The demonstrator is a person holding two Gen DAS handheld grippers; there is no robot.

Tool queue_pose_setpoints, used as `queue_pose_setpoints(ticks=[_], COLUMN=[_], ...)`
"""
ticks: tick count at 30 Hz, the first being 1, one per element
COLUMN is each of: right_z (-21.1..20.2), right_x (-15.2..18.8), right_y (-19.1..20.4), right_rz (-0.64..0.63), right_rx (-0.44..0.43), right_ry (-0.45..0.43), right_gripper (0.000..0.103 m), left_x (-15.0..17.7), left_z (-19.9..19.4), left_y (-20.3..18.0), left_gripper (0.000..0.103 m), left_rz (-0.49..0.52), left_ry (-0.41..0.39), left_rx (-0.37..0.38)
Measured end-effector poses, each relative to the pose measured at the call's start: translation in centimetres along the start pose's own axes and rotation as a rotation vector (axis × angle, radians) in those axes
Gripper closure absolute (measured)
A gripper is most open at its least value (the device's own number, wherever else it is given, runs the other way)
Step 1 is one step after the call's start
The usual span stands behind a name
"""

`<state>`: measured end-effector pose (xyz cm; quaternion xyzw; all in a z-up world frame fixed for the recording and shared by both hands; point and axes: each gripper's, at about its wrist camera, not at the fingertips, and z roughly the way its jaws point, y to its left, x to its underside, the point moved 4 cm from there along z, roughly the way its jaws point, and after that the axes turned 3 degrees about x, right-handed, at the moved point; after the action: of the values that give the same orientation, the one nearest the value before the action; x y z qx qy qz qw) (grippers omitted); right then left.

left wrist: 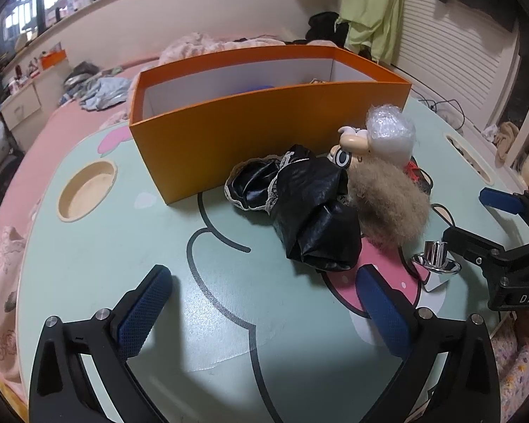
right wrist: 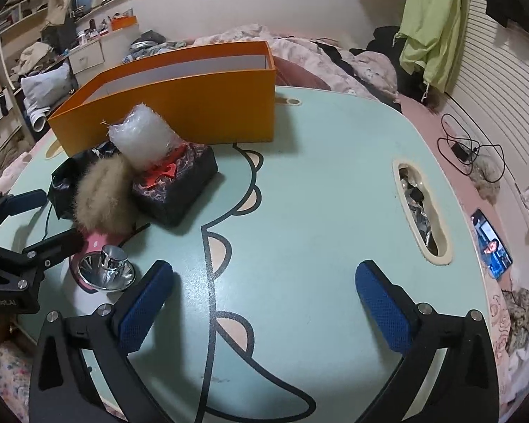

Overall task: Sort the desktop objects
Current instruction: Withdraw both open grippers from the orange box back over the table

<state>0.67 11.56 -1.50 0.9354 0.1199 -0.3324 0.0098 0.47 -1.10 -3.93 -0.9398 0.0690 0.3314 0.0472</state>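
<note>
**Above the mint cartoon table, both tongs spread wide and empty**

Low over the table (left wrist: 88, 282), left gripper (left wrist: 264, 296) with blue pads fully apart, nothing between them but bare tabletop. Likewise the right gripper (right wrist: 264, 299): jaws gaping, holding nothing, above the printed cartoon outline.

Outward from the left tongs, in the left wrist view: at 1 o'clock, a shiny chrome knob-topped dish (left wrist: 437, 264), just beside the right-hand pad and close to the other gripper's finger. At 12 o'clock, a crumpled black glossy garment with lace trim (left wrist: 310, 211). Touching it at 1 o'clock, a tan furry pom-pom (left wrist: 388, 204), then a small big-eyed figurine (left wrist: 345, 148) and a wad of clear bubble wrap (left wrist: 391, 130). Behind all these, at 12 o'clock, an open orange box (left wrist: 264, 130), white inside. At 10 o'clock, a round cup recess (left wrist: 88, 190) sunk in the table.

In the right wrist view: a dark patterned block with red markings (right wrist: 180, 187) at 11 o'clock, under the bubble wrap. At 2 o'clock, an oval slot (right wrist: 423, 211) holding clutter. Further at 3 o'clock, a lit phone (right wrist: 492, 243) on pink bedding.
</note>
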Motion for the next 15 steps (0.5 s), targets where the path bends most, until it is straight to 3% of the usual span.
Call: queue_pose_setpoints(ticks=[15], right_z=[-0.06], right_x=[0.03], right_y=[-0.27], right_rz=[0.008], right_rx=[-0.009], right_ry=[-0.011], right_gripper=[0.0], left_x=[-0.09], left_z=[0.06], left_y=[-0.09], left_gripper=[0.0], left_rz=[-0.002], left_ry=[0.0], left_rx=[0.001])
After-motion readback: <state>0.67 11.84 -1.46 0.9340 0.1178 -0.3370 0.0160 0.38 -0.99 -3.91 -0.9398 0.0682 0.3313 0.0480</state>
